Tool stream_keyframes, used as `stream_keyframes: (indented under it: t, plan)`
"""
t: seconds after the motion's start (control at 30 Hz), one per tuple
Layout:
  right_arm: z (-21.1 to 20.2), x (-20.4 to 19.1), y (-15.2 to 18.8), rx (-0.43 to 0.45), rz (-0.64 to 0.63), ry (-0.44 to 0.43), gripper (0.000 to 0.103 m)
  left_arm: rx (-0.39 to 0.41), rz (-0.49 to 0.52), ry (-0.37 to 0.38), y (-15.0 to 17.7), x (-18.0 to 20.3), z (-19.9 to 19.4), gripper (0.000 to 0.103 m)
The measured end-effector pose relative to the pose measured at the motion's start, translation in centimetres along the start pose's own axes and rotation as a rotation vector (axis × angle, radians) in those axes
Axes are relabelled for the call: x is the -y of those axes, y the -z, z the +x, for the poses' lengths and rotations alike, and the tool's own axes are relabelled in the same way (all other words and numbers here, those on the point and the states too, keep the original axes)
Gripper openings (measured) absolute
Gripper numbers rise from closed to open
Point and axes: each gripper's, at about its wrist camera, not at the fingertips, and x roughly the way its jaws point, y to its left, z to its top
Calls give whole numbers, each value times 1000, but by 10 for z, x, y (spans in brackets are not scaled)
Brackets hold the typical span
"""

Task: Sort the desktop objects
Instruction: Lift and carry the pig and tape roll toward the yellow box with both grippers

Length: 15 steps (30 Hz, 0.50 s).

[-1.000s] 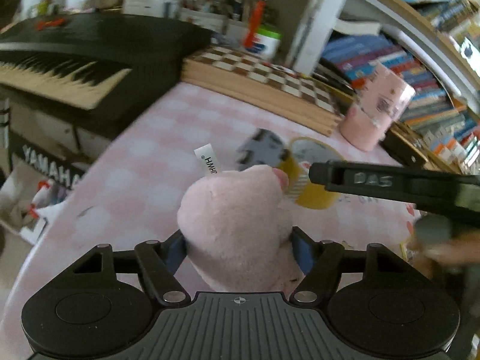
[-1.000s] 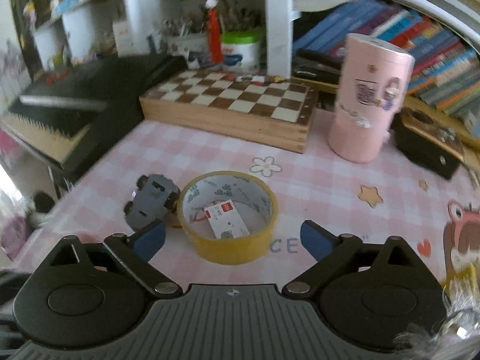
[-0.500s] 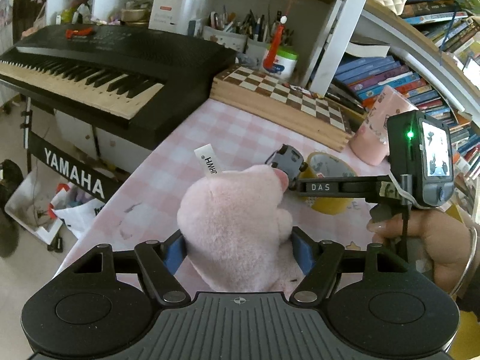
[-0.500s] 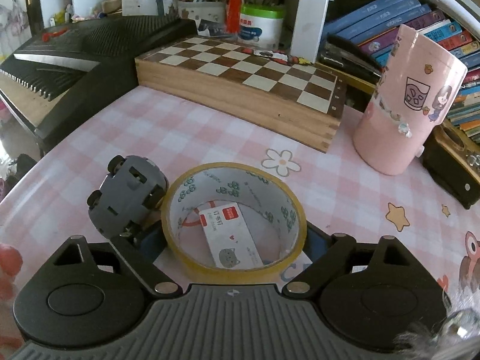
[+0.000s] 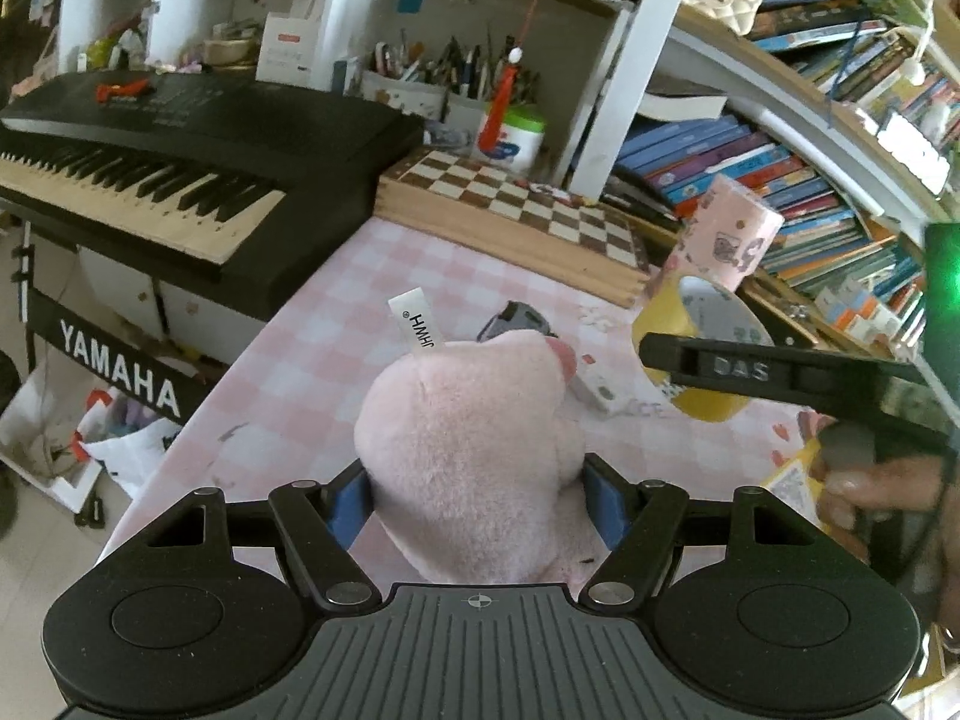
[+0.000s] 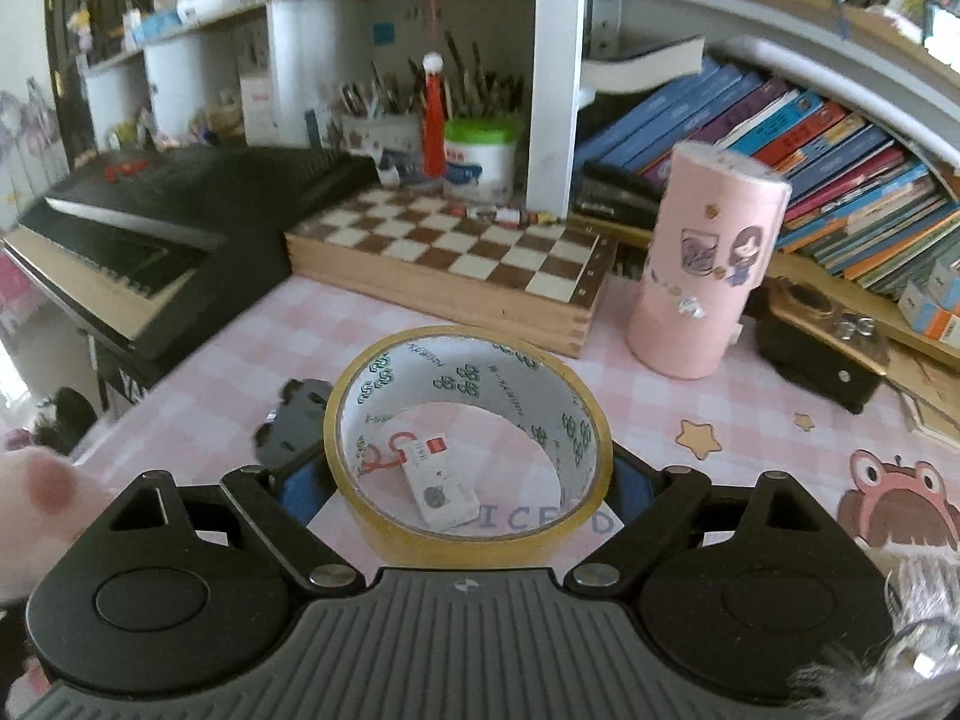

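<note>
Holding one thing in each hand, we had the left gripper [image 5: 477, 495] clenched on the pink plush toy [image 5: 468, 456] and the right gripper [image 6: 465, 483] clamped across the yellow tape roll [image 6: 468, 438], both lifted clear of the desk [image 6: 750, 414], probably to carry them off together for sorting.

- The left gripper [image 5: 477, 492] points forward and down, its blue pads pressed against both sides of a pink plush toy [image 5: 474, 450].
- The right gripper [image 6: 468, 480] tilts downward too, jaws clamped on a yellow tape roll [image 6: 468, 432].
- A hand [image 5: 882, 489] grasps the right gripper's handle, fingers wrapped around it.
</note>
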Motion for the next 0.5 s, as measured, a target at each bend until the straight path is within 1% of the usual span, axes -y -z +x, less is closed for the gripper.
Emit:
stream_keyframes:
  t: [0.27,0.5]
  plan:
    - [-60,-7,16,39,27,-49,89,26,36,33,8,5,-34,72]
    - [-101,-15,37,47,39,-47,89,40,58,64,21,6,-62,72]
